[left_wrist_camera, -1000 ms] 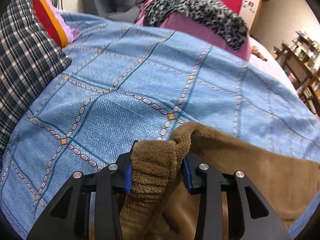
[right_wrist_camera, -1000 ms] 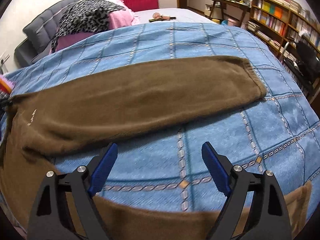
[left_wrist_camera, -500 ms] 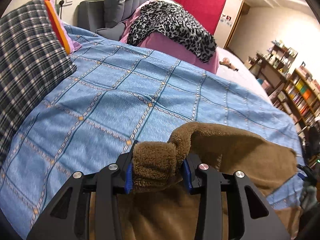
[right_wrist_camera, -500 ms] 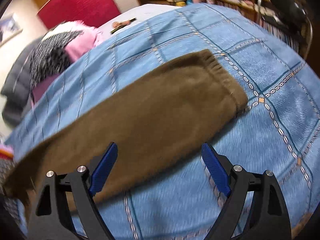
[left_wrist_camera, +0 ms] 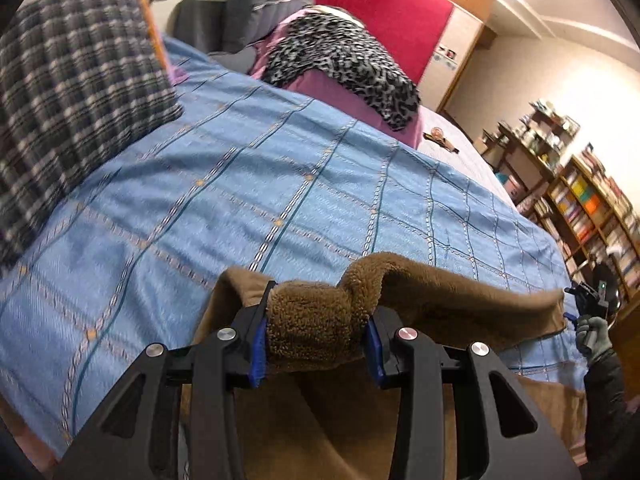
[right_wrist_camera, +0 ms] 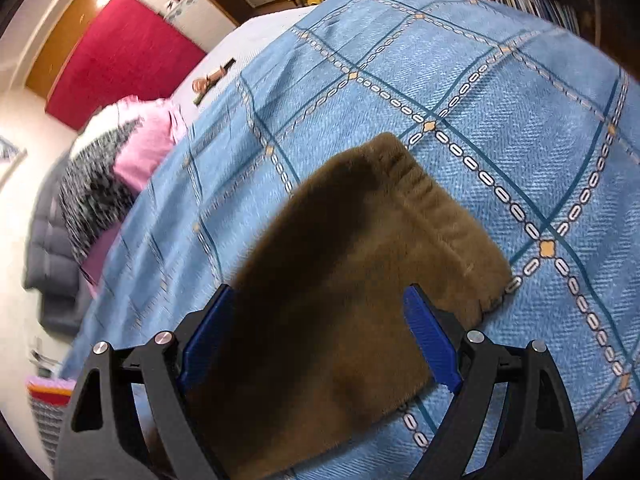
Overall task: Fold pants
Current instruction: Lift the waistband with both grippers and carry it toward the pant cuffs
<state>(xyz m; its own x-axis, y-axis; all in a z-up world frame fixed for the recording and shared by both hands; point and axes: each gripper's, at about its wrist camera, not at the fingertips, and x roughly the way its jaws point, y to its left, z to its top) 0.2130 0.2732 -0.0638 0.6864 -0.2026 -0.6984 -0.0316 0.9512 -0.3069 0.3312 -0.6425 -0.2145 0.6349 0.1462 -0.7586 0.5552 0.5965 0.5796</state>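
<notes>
a: where are the brown pants?
b: on the blue bedspread, lying lengthwise across it, cuff end toward the bookshelves.
a: the tongs?
b: left gripper clamped on a bunched fleece fold; right gripper spread wide over the leg, gripping nothing.

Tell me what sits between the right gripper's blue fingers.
In the right wrist view, the cuff end of the brown fleece pants lies flat on the blue patterned bedspread, between the open right gripper fingers, ungripped.
</notes>
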